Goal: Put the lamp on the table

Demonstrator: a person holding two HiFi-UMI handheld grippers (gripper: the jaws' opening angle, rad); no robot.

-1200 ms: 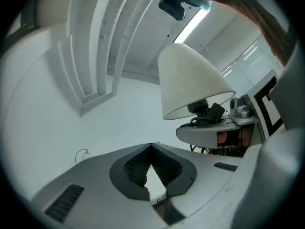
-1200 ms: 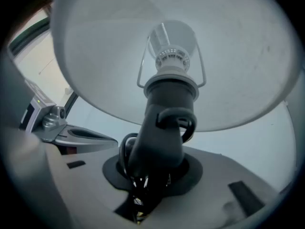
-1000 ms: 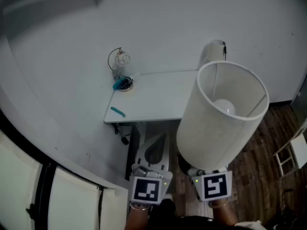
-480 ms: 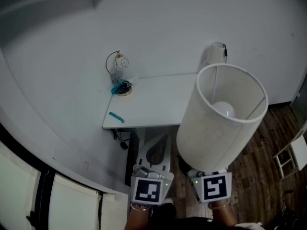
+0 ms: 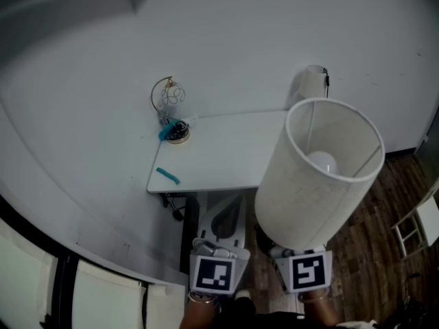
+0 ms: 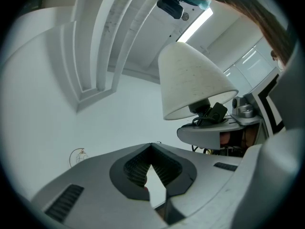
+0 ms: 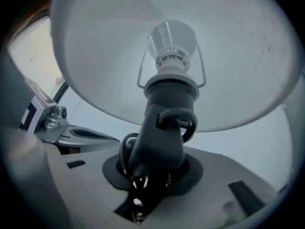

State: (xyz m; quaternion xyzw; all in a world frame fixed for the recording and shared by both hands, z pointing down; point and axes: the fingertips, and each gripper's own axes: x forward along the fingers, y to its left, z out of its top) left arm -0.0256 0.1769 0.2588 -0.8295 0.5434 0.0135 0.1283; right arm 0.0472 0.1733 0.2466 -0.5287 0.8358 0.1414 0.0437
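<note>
The lamp [image 5: 312,177] has a white drum shade, a bulb and a dark socket stem [image 7: 164,128]. My right gripper [image 7: 151,173] is shut on that stem and holds the lamp upright in the air, near the right front end of the white table [image 5: 226,156]. Its marker cube [image 5: 307,271] shows below the shade. My left gripper [image 5: 221,208] hovers in front of the table, left of the lamp; its pads [image 6: 164,168] meet at the tips with nothing between them. In the left gripper view the lamp [image 6: 193,80] stands to the right.
On the table's left end stand a wire ornament with a bulb [image 5: 170,98], a small round dish [image 5: 178,134] and a teal item [image 5: 168,176]. A white cylinder [image 5: 312,82] stands against the wall. Cables [image 5: 175,204] hang below the table. Right: wooden floor [image 5: 374,266], white rack [image 5: 418,225].
The table and the lamp shade sit slightly lower in the head view than a second ago. Both grippers keep their places and the grip on the lamp is unchanged.
</note>
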